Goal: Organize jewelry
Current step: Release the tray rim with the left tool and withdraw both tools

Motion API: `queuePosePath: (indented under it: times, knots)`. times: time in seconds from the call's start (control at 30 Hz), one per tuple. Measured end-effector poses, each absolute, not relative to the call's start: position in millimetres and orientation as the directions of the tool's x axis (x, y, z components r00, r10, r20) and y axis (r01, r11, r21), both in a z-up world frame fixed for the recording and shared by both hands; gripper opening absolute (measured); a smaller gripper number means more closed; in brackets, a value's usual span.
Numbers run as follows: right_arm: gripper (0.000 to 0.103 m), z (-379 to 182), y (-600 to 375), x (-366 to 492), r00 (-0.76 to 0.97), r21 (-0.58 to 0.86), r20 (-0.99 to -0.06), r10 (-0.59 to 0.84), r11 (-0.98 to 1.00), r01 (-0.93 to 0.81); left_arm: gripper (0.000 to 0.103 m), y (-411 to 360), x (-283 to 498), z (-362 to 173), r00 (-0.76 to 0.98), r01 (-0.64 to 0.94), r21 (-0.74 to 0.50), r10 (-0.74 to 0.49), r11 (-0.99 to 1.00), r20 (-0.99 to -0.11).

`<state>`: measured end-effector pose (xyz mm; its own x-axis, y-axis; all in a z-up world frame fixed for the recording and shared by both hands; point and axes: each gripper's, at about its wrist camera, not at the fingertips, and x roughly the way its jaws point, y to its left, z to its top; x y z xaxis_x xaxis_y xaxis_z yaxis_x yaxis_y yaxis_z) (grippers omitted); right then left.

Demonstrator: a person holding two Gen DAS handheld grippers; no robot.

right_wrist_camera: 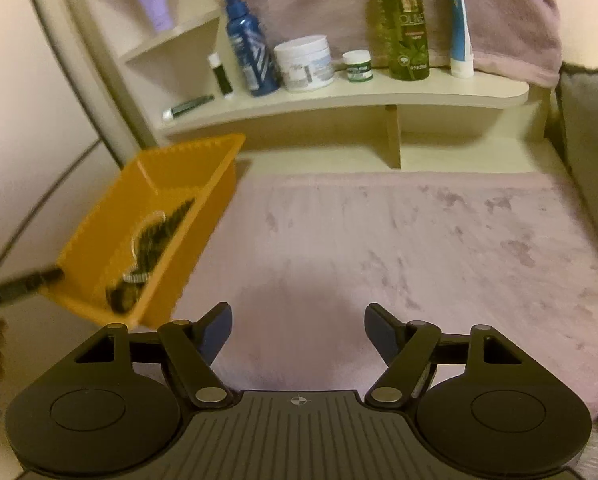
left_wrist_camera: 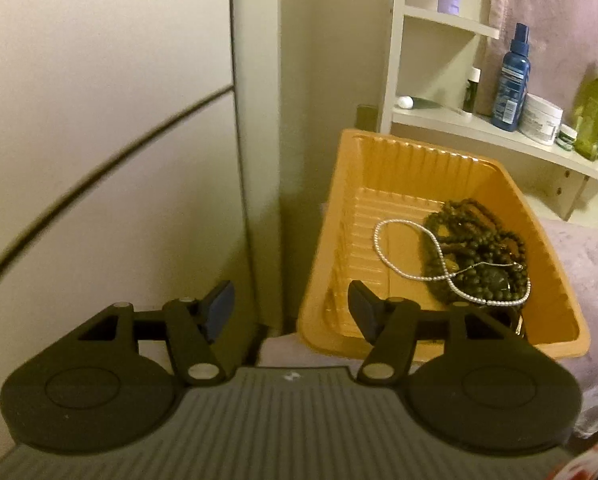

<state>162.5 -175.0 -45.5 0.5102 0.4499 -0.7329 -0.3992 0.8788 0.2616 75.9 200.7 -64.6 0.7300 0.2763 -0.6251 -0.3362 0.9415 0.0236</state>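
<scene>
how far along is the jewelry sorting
Looks nearly done: the pearl strand and dark bead necklaces lie piled in the orange tray, and no jewelry shows on the pink cloth. Nothing is in hand: left gripper and right gripper are open. Possibly left: untangling the pile.

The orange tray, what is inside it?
The orange tray holds a white pearl strand looped over a heap of dark bead necklaces. Whatever lies beneath that heap is covered.

Black claws [right_wrist_camera: 298, 330] (blue pads [right_wrist_camera: 218, 326])
</scene>
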Motion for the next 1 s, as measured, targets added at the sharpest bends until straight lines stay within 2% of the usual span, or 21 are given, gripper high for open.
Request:
queuePosePath:
  times: [0.07,0.1,0.2,0.3,0.4,0.57,0.7,1.0]
  knots:
    - [0.073,-43,-174,152,0.532,0.199,-0.741,0.409,0.891,-0.408,0.065,189,70,-52,0.726,-0.326,0.075,0.300,0.942,-0.619]
    - [0.073,-41,-174,146,0.544,0.173,-0.742,0.393,0.895,-0.411,0.071,182,67,-46,0.726,-0.312,0.102,0.306,0.945,-0.616]
    - [0.073,-38,-176,134,0.561,0.150,-0.737,0.377,0.901,-0.408,0.081,158,61,-29,0.730,-0.267,0.145,0.299,0.953,-0.615]
    - [0.073,-33,-181,124,0.569,0.161,-0.734,0.370,0.909,-0.384,0.089,130,53,-15,0.751,-0.236,0.139,0.271,0.962,-0.602]
    - [0.073,-25,-187,114,0.585,0.163,-0.730,0.354,0.921,-0.354,0.092,107,47,-6,0.762,-0.216,0.100,0.232,0.971,-0.605]
    - [0.073,-10,-200,97,0.584,0.213,-0.719,0.377,0.919,-0.331,0.092,65,41,-1,0.745,-0.163,0.047,0.154,0.986,-0.649]
    - [0.073,-5,-203,83,0.565,0.211,-0.740,0.366,0.923,-0.322,0.091,41,34,-1,0.732,-0.123,-0.052,0.055,0.991,-0.679]
    - [0.073,-4,-219,62,0.537,0.230,-0.772,0.341,0.937,-0.264,0.088,0,17,-10,0.710,-0.057,-0.036,0.015,0.998,-0.705]
